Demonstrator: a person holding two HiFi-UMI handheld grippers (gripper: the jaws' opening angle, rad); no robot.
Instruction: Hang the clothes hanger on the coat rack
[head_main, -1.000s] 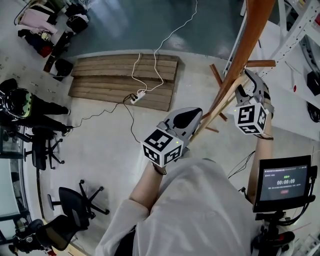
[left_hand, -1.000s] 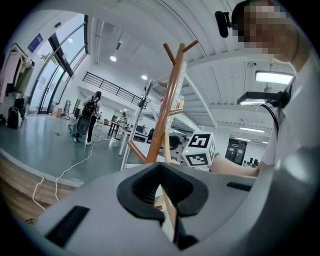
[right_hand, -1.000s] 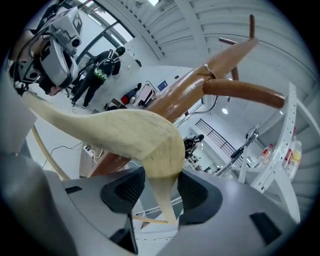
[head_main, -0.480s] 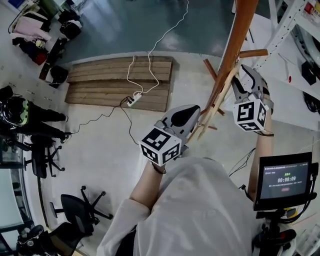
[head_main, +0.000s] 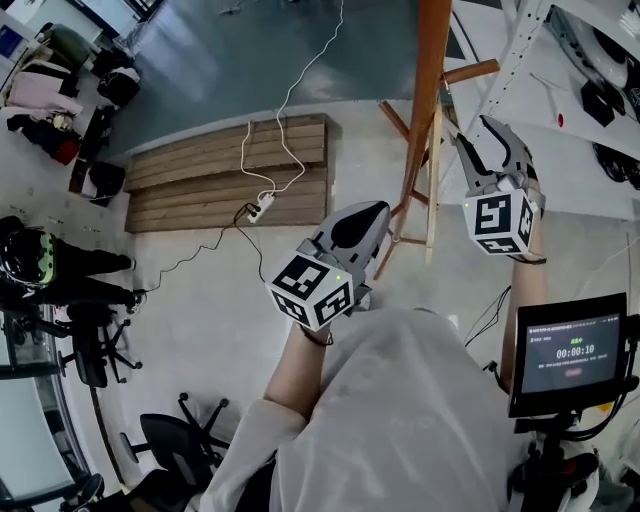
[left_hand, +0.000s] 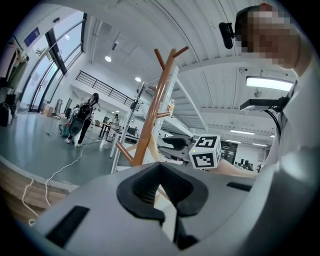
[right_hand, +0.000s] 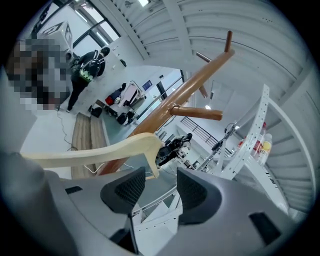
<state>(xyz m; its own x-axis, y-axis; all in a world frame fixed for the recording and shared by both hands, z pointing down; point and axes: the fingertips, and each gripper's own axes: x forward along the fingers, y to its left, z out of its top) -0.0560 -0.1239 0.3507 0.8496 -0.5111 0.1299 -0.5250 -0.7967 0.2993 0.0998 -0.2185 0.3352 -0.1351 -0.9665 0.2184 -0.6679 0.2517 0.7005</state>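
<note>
A: Where are we holding the clothes hanger (right_hand: 95, 152) at this moment?

B: We're pinching one end of it in the left claw (head_main: 380, 215), which is pressed together on the pale wood. The hanger is sitting in the air just beside the pole of the coat rack (head_main: 430, 100), and it isn't on any peg yet.

A: And the right claw (right_hand: 161, 186)?

B: We're holding that one spread, with nothing between its pads (right_hand: 131, 190). The hanger's free end is passing just above the left pad. We can't tell whether they're touching.

A: So what are we worrying about?

B: We're carrying a long piece by one end only. We're judging it could swivel in the left claw and droop. It's also lying close along the pole, so on the way up to a peg (right_hand: 197, 113) an arm could knock the wood and twist loose.

A: And the hook?

B: We're not seeing it clearly in any view, so we're risking a blind aim that misses the peg. With the right claw spread, nothing would be catching the hanger before the floor (head_main: 200, 300).
</note>
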